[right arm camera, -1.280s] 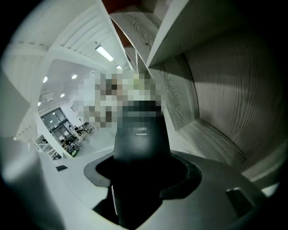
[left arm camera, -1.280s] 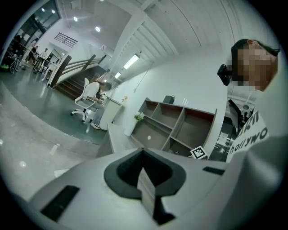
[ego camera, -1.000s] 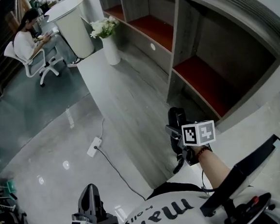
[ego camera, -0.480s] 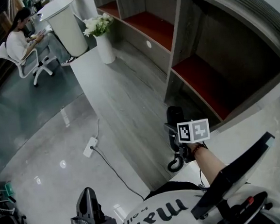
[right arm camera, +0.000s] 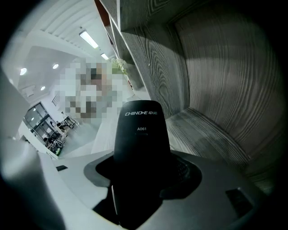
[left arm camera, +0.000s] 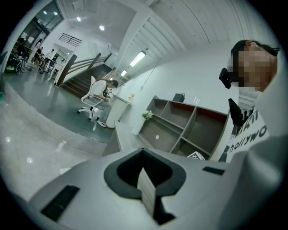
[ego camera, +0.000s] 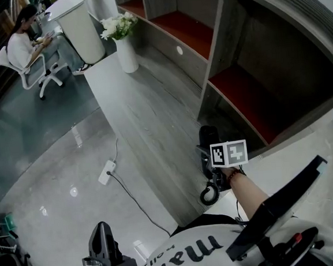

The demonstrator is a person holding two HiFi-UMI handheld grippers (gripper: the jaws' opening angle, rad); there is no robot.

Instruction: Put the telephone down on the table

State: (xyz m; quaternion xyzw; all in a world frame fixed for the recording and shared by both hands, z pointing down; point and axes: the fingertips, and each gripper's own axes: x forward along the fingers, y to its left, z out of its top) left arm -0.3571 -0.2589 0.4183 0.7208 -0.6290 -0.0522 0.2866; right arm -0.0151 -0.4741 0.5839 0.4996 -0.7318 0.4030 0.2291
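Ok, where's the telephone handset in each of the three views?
Head view: the telephone handset is lower centre-right, above the marker cube.
Left gripper view: I can't make it out.
Right gripper view: dead centre, gripped between the jaws, pointing away from the camera.
Shared landmark: the grey shelf unit.

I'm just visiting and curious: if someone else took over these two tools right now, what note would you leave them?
Right gripper: fingers closed on the black telephone, tilted down over the grey wooden table, beside the shelves.
Left gripper: fingers shut, empty, low at the person's side.
Done: telephone in hand, above the table.
Left: lower it onto the table, open the fingers, draw back.
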